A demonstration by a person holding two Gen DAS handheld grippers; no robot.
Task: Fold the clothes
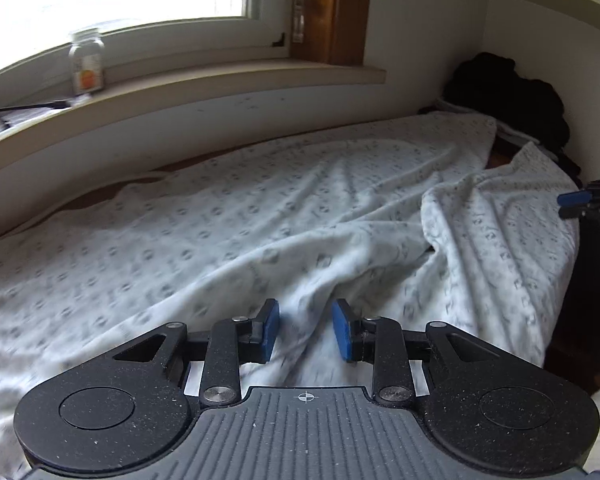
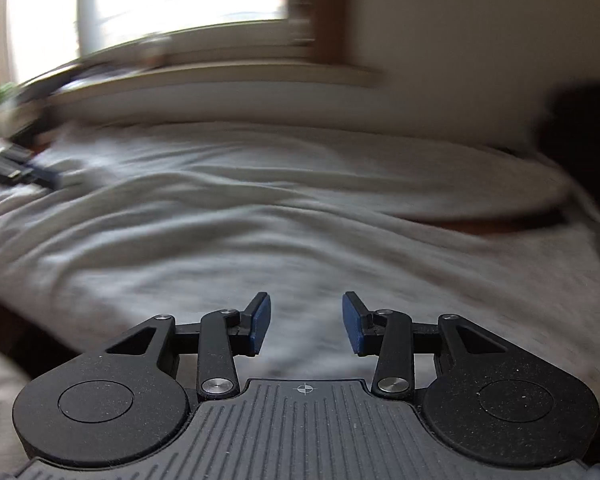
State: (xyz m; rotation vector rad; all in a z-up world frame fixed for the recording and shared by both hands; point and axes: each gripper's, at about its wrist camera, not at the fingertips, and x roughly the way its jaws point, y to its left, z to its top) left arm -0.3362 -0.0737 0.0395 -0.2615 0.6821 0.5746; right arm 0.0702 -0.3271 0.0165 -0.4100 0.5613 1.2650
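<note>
Left wrist view: we see the left gripper [image 1: 305,330] at lower centre, jaws parted with nothing between the blue pads, poised over the white patterned garment [image 1: 260,224] that fills mid-frame, one corner doubled over at right, likely a fold begun; a jar [image 1: 86,62] stands on the windowsill [image 1: 228,80] upper left, a dark heap [image 1: 512,96] upper right, and the right gripper's tips [image 1: 576,200] enter at the right edge. Right wrist view, heavily blurred: we see the right gripper [image 2: 305,324] at lower centre, likewise released and empty above the same cloth, with the left gripper at the left edge, so we judge both are spaced apart to take separate edges.
</note>
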